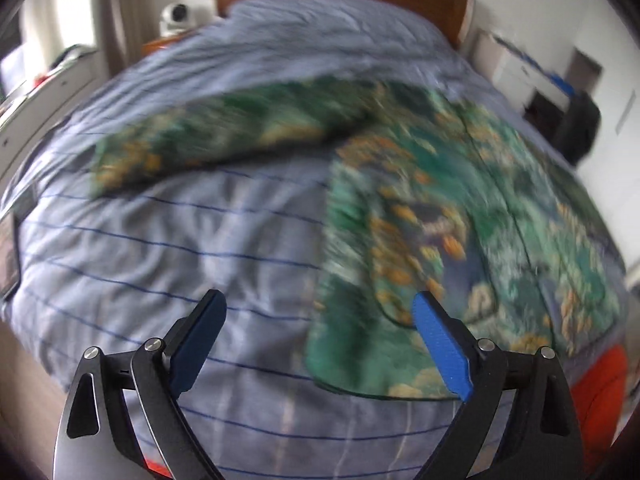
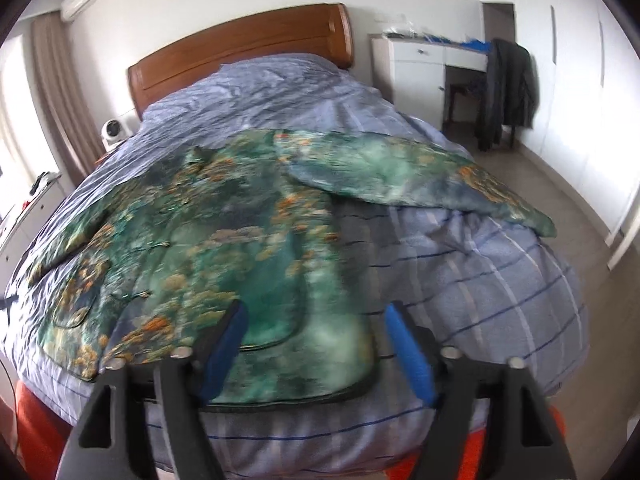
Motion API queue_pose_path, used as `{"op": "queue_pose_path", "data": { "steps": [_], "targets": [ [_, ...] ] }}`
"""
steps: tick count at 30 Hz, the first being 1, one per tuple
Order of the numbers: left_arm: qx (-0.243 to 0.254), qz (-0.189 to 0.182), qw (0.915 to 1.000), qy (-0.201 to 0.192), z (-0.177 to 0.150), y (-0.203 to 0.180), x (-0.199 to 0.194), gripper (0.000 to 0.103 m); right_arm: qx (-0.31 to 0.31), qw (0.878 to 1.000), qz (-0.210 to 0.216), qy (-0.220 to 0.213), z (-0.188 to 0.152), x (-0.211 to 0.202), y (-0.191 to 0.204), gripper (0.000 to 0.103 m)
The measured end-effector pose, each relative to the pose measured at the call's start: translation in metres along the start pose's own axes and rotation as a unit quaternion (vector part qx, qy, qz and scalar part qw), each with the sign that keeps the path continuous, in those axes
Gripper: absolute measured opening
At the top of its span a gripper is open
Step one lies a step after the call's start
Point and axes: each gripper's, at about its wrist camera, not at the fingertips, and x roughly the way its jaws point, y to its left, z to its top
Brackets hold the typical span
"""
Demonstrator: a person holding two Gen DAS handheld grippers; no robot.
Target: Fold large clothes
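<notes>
Progress: next to none, judging by the lie of things. Found the jacket (image 2: 240,240) spread flat on the bed (image 2: 480,280), pockets showing, so likely front up. Saw no fold in the body yet. Saw the left sleeve (image 1: 200,140) stretched out to the left and the right sleeve (image 2: 420,176) flung out to the right, both still to be brought in. Left everything to do, then: sleeves across, sides in, hem up.

Read the long axis as running near to far, hem (image 2: 300,392) at the near edge, collar end pointing far toward the headboard (image 2: 240,52). Ran the sleeves crosswise to that.

Caught the left gripper (image 1: 320,320) with jaws released wide, hovering by the jacket's near left corner, one finger over the cloth, nothing pinched. Caught the right gripper (image 2: 316,320) released too, straddling the hem near its right corner, cloth visible between the fingers but not clamped. Blurred views, mind.
</notes>
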Motion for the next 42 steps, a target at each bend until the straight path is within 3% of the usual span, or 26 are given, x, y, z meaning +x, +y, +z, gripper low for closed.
{"op": "queue_pose_path", "data": {
  "steps": [3, 7, 13, 18, 19, 20, 21, 22, 24, 29, 38, 42],
  "targets": [
    [0.013, -0.014, 0.9995, 0.023, -0.004, -0.017, 0.022, 0.095, 0.020, 0.999, 0.003, 0.025, 0.003, 0.006, -0.025, 0.078],
    [-0.018, -0.056, 0.9965, 0.060, -0.007, -0.017, 0.049, 0.095, 0.038, 0.995, 0.053, 0.074, -0.001, 0.026, -0.043, 0.078],
    [0.008, -0.039, 0.9951, 0.090, -0.017, -0.033, 0.073, 0.099, 0.038, 0.987, 0.101, 0.121, -0.011, 0.063, -0.036, 0.078],
    [-0.002, -0.062, 0.9940, 0.091, -0.019, -0.035, 0.079, 0.098, 0.012, 0.983, 0.119, 0.141, -0.012, 0.088, -0.014, 0.079],
    [-0.006, -0.064, 0.9939, 0.090, -0.021, -0.035, 0.079, 0.093, 0.005, 0.983, 0.115, 0.142, -0.013, 0.090, -0.011, 0.079],
    [-0.009, -0.065, 0.9937, 0.091, -0.021, -0.033, 0.079, 0.076, -0.001, 0.983, 0.112, 0.143, -0.013, 0.091, -0.008, 0.078],
    [-0.012, -0.069, 0.9931, 0.094, -0.023, -0.031, 0.078, 0.060, -0.004, 0.983, 0.115, 0.145, -0.013, 0.091, -0.007, 0.069],
    [-0.014, -0.070, 0.9930, 0.094, -0.025, -0.029, 0.076, 0.051, -0.008, 0.982, 0.117, 0.146, -0.013, 0.090, -0.005, 0.061],
    [-0.015, -0.079, 0.9925, 0.092, -0.028, -0.026, 0.069, 0.026, -0.020, 0.982, 0.111, 0.150, -0.013, 0.089, -0.002, 0.023],
    [0.011, -0.073, 0.9944, 0.075, -0.028, -0.036, 0.047, 0.017, -0.028, 0.983, 0.106, 0.150, -0.006, 0.083, 0.001, 0.016],
    [0.026, -0.079, 0.9928, 0.087, -0.045, -0.026, 0.010, 0.017, -0.040, 0.981, 0.112, 0.151, -0.003, 0.055, -0.003, 0.015],
    [0.038, -0.064, 0.9924, 0.098, -0.052, -0.024, 0.015, 0.019, -0.035, 0.981, 0.113, 0.157, -0.011, 0.049, -0.005, 0.015]
  ]
}}
